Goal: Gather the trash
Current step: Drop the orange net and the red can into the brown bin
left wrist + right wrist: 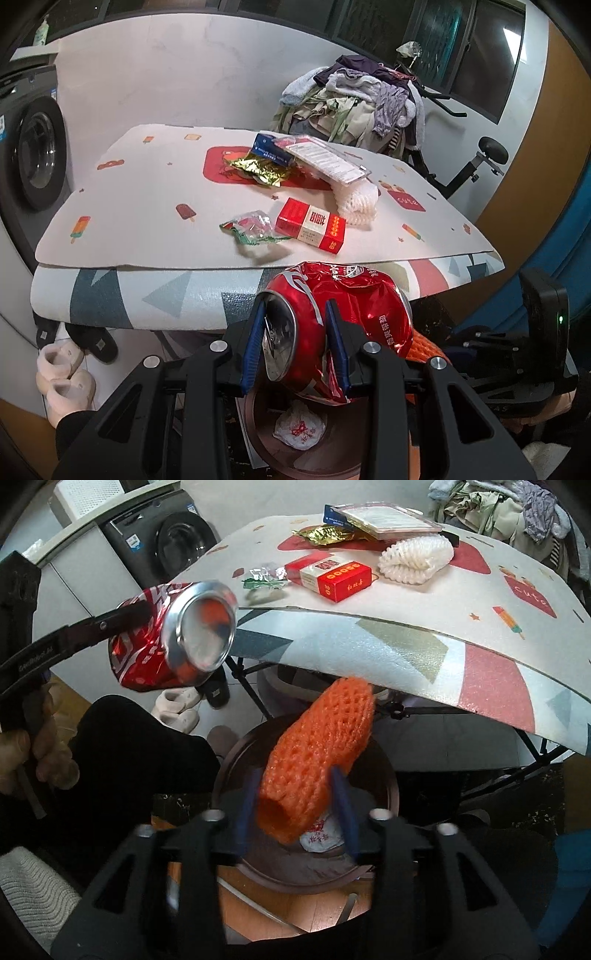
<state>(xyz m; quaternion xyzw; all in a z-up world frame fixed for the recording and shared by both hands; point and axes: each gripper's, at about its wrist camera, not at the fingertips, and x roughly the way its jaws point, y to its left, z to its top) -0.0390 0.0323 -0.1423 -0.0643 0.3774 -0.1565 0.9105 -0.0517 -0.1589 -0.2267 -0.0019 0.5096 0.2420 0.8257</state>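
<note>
My left gripper (295, 306) is shut on a crushed red soda can (354, 314), held above a round brown bin (266, 424) below the table edge. The can also shows in the right wrist view (173, 631). My right gripper (297, 775) holds an orange foam net sleeve (317, 753) between its blue fingers over the same bin (391, 786). A white crumpled wrapper (300, 430) lies in the bin. On the table lie a red cigarette box (310, 225), a green-clear wrapper (253, 230), a white foam net (356, 201), gold foil (258, 168) and a blister pack (325, 160).
The table (147, 221) has a patterned mat and overhangs the bin. A washing machine (33, 162) stands at the left. Slippers (62, 376) lie on the floor under the table. A pile of clothes (354, 107) and an exercise bike (476, 162) stand behind.
</note>
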